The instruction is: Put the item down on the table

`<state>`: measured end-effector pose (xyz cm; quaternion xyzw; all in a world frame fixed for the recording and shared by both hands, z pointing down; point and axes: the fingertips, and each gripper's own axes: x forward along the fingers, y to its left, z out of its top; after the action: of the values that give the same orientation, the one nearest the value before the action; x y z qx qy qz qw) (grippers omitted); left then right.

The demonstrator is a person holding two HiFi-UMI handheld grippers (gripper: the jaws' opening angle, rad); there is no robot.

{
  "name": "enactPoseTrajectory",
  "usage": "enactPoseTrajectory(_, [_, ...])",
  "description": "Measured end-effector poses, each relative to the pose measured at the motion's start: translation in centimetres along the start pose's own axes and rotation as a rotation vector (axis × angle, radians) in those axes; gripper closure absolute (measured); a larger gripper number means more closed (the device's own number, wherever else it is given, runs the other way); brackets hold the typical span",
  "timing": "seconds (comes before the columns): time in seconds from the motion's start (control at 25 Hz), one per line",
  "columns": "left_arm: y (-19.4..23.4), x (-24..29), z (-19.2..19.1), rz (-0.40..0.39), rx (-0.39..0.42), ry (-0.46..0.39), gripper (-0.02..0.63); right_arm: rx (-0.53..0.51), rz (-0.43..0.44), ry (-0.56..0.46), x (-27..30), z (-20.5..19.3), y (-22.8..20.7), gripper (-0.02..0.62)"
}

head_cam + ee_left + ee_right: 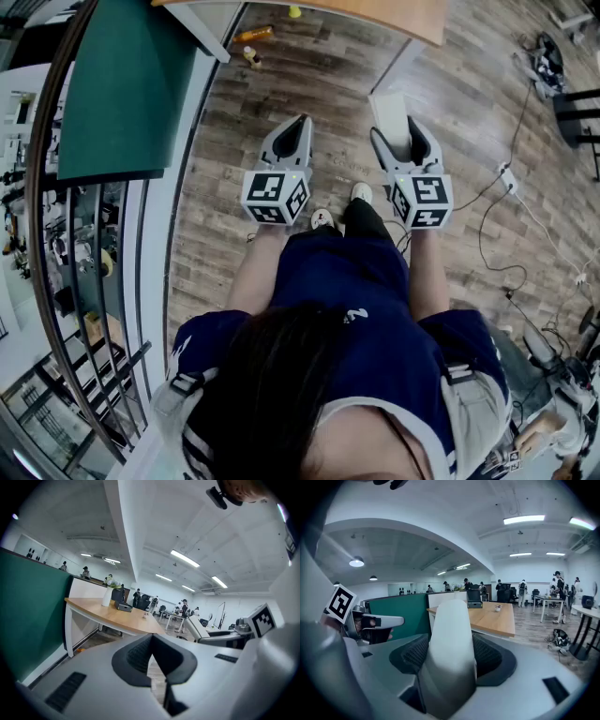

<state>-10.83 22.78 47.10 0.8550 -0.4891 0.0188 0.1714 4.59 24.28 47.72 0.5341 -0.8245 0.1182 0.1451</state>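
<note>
Right gripper [397,131] clamped wide on white item [450,639], tall rounded block upright between jaws, held in air over wood floor [281,84], short of table [394,13] ahead. Left gripper [298,128] closed, empty, beside right

Left gripper [300,124] jaws together, right gripper [395,129] jaws wide, clamped
</note>
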Motion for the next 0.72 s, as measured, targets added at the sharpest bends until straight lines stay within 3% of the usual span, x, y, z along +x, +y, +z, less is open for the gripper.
enactPoseTrajectory(0.44, [-7.7,-6.8,-4.1,-0.041,0.052,0.029,0.604,0.073,0.033,0.026,-9.5,-6.4,3.5,0.284])
enactPoseTrajectory(0.6, [-10.0,-7.7,-4.2,-0.063,0.038,0.006,0.601,0.128,0.046,0.008,-11.3,-6.6,3.1,0.281])
enactPoseTrajectory(0.64, [-10.5,-7.7,-4.1,-0.076,0.036,0.003,0.532,0.115,0.040,0.008,-11.4,-6.4,2.9,0.281])
enactPoseTrajectory(0.72, [-11.0,-7.3,-3.9,-0.096,0.031,0.005,0.304,0.082,0.034,0.005,-11.2,-5.8,2.5,0.281])
